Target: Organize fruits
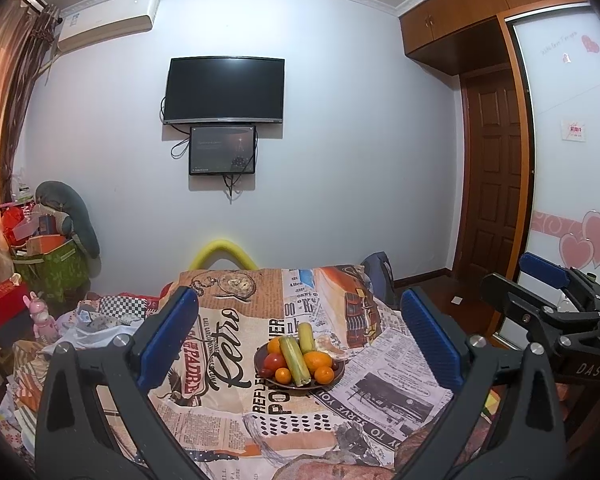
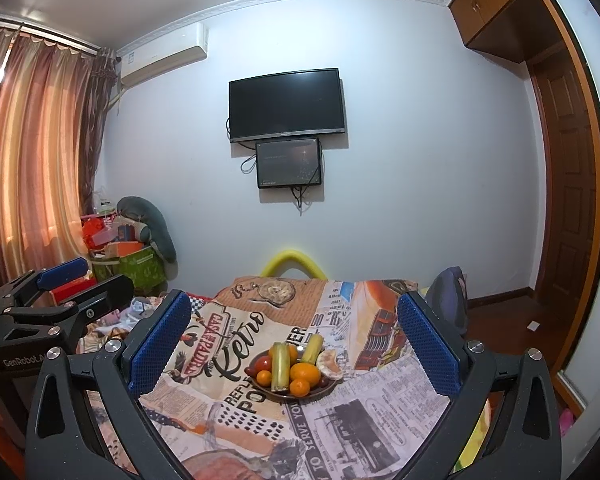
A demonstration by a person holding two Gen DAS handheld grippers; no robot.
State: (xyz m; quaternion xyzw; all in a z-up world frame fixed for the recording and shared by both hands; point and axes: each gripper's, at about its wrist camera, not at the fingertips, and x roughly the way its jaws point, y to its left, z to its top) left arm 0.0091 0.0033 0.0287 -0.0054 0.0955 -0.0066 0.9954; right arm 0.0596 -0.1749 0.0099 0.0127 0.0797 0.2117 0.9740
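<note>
Left tongs [image 1: 300, 332] gape; fruit plate [image 1: 338, 372] beyond; right tongs [image 2: 294, 340] gape.

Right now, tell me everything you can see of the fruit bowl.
The bowl is shallow, round and dark, maybe brown; its material is unclear. It sits upright on the printed cloth, ahead of both open grippers and untouched by either. It is heaped: several oranges, a red fruit, and pale green stalks, one lying across the pile, another at the back. A pale, brown-edged piece rests at its far right rim.
</note>
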